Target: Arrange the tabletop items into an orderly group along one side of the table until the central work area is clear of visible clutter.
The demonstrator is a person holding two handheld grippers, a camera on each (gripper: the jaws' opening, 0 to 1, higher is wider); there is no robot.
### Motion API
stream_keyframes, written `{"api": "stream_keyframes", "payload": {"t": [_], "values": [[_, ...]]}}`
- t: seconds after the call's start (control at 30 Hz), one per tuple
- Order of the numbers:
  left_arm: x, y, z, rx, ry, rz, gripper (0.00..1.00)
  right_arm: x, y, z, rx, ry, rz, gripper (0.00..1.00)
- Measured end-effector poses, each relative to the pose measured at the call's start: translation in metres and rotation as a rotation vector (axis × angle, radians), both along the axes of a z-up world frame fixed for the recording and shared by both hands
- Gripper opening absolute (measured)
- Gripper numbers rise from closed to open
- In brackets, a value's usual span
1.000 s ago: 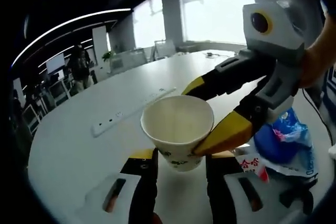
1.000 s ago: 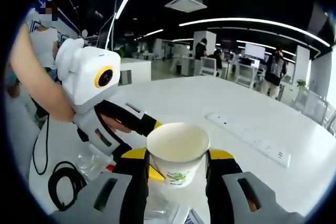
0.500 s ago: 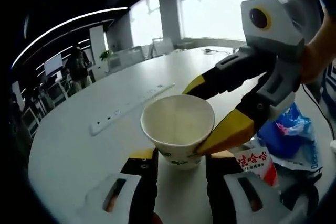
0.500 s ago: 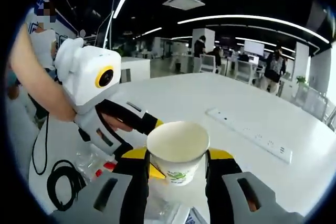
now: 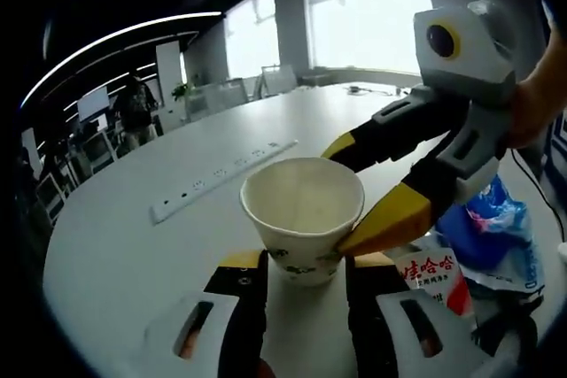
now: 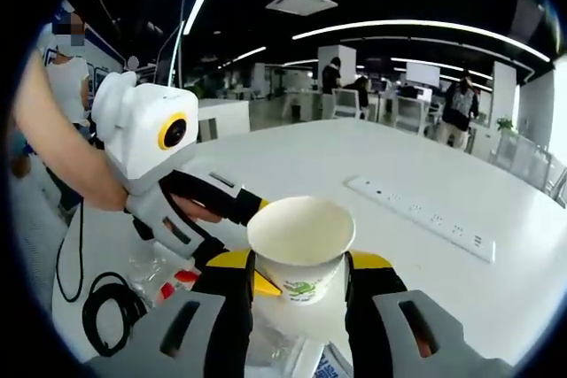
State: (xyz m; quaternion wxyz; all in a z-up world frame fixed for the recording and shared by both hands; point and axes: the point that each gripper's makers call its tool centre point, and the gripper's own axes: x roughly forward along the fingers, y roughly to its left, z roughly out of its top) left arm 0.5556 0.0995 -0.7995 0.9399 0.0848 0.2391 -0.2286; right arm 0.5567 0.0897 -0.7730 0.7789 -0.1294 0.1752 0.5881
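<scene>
A white paper cup (image 5: pixel 303 219) with a green print is held between the black, yellow-tipped jaws of my left gripper (image 5: pixel 306 265), low in the left gripper view. My right gripper (image 5: pixel 344 192) reaches in from the right, one yellow tip on either side of the cup's rim. In the right gripper view the same cup (image 6: pixel 299 245) sits between the jaws of my right gripper (image 6: pixel 301 265), and the left gripper (image 6: pixel 262 245) comes in from the left against the cup's side. Both look shut on the cup. Whether its base rests on the white table (image 5: pixel 133 254) is unclear.
A long white power strip (image 5: pixel 221 185) lies across the table beyond the cup. A blue snack bag (image 5: pixel 485 236) and a red-and-white packet (image 5: pixel 432 273) lie to the right. A black cable (image 6: pixel 104 309) and clear wrapper (image 6: pixel 149 270) sit near the table edge. People stand far behind.
Both views have shifted slightly with the hands. The cup stays between both pairs of jaws, and more of the red-and-white packet shows.
</scene>
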Motion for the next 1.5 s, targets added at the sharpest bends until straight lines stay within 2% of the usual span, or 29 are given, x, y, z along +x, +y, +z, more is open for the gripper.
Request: {"api": "stream_keyframes", "payload": {"t": [0.27, 0.47, 0.8, 1.13, 1.27, 1.5], "values": [[-0.003, 0.003, -0.002, -0.01, 0.008, 0.019, 0.31, -0.002, 0.0, 0.0, 0.003, 0.016, -0.01, 0.38], [-0.006, 0.008, -0.002, -0.001, 0.025, 0.034, 0.35, 0.0, -0.004, 0.002, -0.005, 0.018, -0.026, 0.44], [-0.01, 0.017, 0.014, -0.017, -0.009, 0.06, 0.37, 0.0, -0.019, 0.015, -0.005, 0.003, -0.044, 0.48], [-0.028, 0.028, 0.052, -0.058, -0.048, 0.129, 0.44, -0.005, -0.043, 0.049, 0.053, 0.009, -0.097, 0.51], [-0.038, 0.03, 0.07, -0.049, -0.065, 0.138, 0.45, -0.01, -0.056, 0.06, 0.054, 0.0, -0.11, 0.51], [-0.058, 0.035, 0.102, -0.033, -0.104, 0.162, 0.44, -0.016, -0.089, 0.093, 0.084, -0.026, -0.157, 0.51]]}}
